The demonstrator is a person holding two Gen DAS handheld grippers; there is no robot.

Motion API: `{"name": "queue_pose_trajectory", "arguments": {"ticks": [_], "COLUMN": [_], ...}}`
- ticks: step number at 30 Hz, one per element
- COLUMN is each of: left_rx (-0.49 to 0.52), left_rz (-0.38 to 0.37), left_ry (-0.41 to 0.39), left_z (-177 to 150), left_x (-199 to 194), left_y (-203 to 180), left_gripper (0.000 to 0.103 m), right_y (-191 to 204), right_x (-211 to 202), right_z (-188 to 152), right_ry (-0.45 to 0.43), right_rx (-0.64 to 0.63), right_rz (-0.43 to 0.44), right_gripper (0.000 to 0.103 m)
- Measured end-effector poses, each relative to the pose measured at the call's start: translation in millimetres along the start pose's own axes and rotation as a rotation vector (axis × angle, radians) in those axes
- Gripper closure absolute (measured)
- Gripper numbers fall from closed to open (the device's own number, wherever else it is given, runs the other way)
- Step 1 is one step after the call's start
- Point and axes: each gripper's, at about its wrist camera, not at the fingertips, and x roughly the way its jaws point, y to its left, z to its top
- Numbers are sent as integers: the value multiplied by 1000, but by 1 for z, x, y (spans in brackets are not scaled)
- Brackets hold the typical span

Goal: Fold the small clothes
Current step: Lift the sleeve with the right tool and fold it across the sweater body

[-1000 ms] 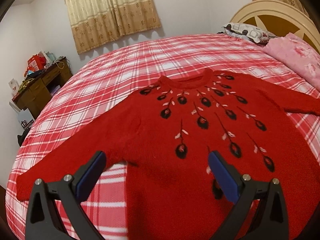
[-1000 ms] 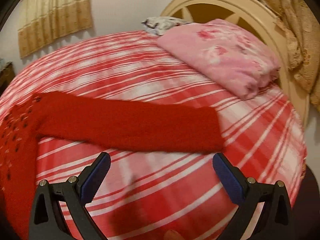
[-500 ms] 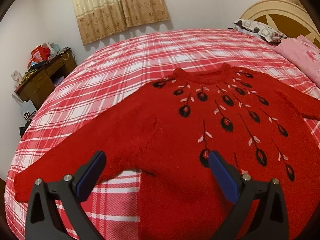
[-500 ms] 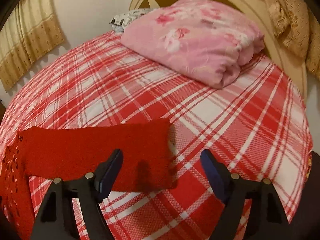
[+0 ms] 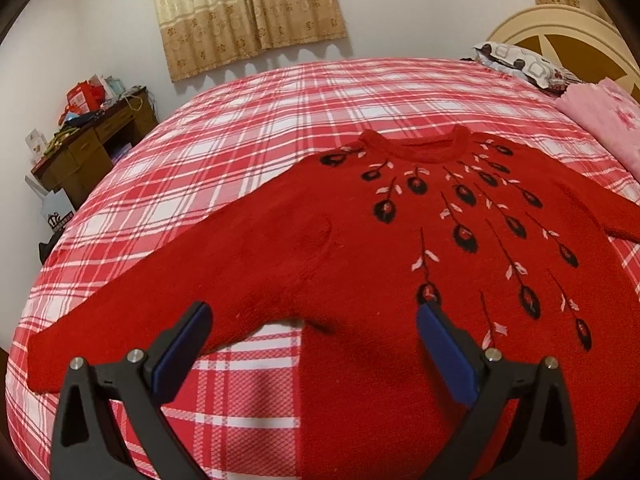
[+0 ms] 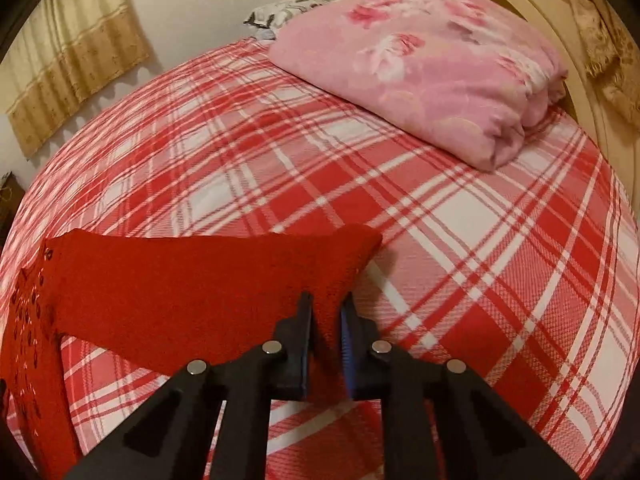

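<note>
Closing my right tool (image 6: pixel 326 316) on sleeve cuff (image 6: pixel 340 264), cloth pinched between pads for folding inward. Left tool (image 5: pixel 312 332) apart, above sweater (image 5: pixel 400 240) spread flat on bed (image 5: pixel 240 152).

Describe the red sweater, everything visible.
The sweater is a fuzzy red knit with a round ribbed collar and black feather-like motifs with pale leaves fanning down from the neck. It lies front up and spread flat on the checked bedsheet, both sleeves stretched outward. The right claw is closing on the cuff end of one sleeve, fabric pinched between its pads and slightly lifted. The left claw hovers open over the other armpit, not gripping.
</note>
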Motion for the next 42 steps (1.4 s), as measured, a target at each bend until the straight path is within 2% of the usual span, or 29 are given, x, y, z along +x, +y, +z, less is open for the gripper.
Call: {"name": "queue_pose_trajectory", "arguments": {"ticks": [8, 16, 31, 42], "left_rx": [-26, -56, -143, -195], "left_rz": [-3, -5, -7, -11], "left_ry": [-3, 0, 2, 6], "left_z": [-6, -13, -26, -39], "left_x": [-3, -4, -4, -6], "left_y": [16, 31, 65, 86], "left_gripper": [0, 0, 0, 0], "right_y": [34, 94, 208, 296], "right_x": [-29, -73, -139, -185], "right_z": [24, 51, 77, 78], "right_ry": [-76, -163, -278, -364], "right_rx": [-41, -137, -332, -475], "right_rz": [42, 106, 191, 272], "right_gripper": [93, 93, 93, 94]}}
